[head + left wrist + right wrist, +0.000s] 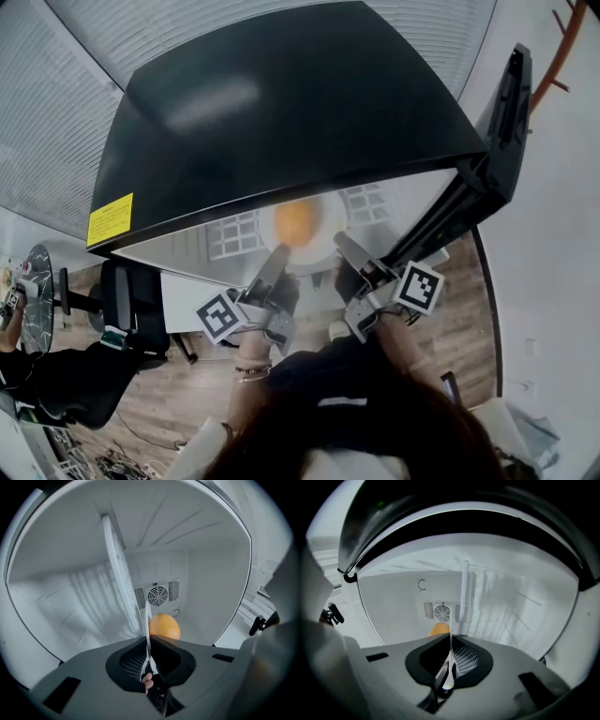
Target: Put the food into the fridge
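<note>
Left gripper (148, 638): jaws closed tight on the thin rim of a round white plate (147, 616), which runs edge-on between them. No gap on either side.

Right gripper (450, 643): same, jaws clamped on the opposite rim of the white plate (450, 651), nothing else between them.

Head view shows the left gripper (278, 255) and right gripper (343, 244) side by side at the near edge of the white plate (325, 236), both reaching into the opening.

Food: one round orange fruit (294, 222) sits on the plate, just past the jaw tips. It also shows in the left gripper view (164, 626) and partly in the right gripper view (439, 629).

Around that is the white inside of a glossy black fridge (281, 103), with the fridge door (507, 117) swung open at the right. A round fan vent (157, 595) sits on the back wall, beyond the fruit.

Progress, as judged: late stage. Door open: done. Plate and fruit already inside the compartment. Cannot tell whether the plate rests on a shelf or hangs from the jaws. Left to do: set it down, let go with both grippers, pull out, probably shut the door.
</note>
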Tool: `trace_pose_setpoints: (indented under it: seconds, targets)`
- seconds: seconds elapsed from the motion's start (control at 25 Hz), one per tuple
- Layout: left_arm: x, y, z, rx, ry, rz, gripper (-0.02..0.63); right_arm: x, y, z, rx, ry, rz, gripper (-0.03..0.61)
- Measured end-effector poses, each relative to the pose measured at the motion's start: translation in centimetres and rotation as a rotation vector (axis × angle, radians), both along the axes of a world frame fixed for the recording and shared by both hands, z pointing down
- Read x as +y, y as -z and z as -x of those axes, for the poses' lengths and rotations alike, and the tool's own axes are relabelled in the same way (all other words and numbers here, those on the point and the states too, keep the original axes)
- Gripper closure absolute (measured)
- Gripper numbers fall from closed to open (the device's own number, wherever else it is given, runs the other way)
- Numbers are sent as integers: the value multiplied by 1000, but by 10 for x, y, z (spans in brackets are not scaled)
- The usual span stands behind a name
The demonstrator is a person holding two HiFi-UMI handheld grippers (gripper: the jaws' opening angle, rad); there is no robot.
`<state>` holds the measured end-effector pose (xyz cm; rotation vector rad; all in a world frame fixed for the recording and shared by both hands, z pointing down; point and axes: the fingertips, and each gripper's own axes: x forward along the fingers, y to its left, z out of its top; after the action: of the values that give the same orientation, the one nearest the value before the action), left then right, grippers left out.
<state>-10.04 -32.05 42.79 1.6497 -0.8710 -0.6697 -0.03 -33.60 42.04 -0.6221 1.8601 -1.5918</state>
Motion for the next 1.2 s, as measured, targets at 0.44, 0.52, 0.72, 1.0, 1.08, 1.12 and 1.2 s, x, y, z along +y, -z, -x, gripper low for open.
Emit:
trace_pose_setpoints:
  seconds: [0.44, 0.52, 0.72, 1.0, 1.08, 1.12, 1.2]
  targets:
    - [-4, 3, 0, 44, -2, -5, 569, -3, 2, 0, -45, 9, 2, 555]
    - [-5, 3, 1, 54, -2, -3, 569, -3, 2, 0, -46, 12, 2, 554]
    - [-6, 5, 1, 72, -9, -4, 569, -5, 2, 1, -45, 11, -4, 551]
    - [-6, 3, 2, 98, -17, 8, 561, -6, 3, 2, -45, 12, -7, 545]
    - [-5, 3, 2, 107, -19, 12, 561, -6, 3, 3, -48, 13, -3, 543]
    - [-5, 3, 2, 105, -20, 12, 561, -6, 3, 3, -48, 15, -1, 543]
    - [-5, 3, 2, 101, -20, 7, 558, -7, 3, 3, -44, 18, -3, 540]
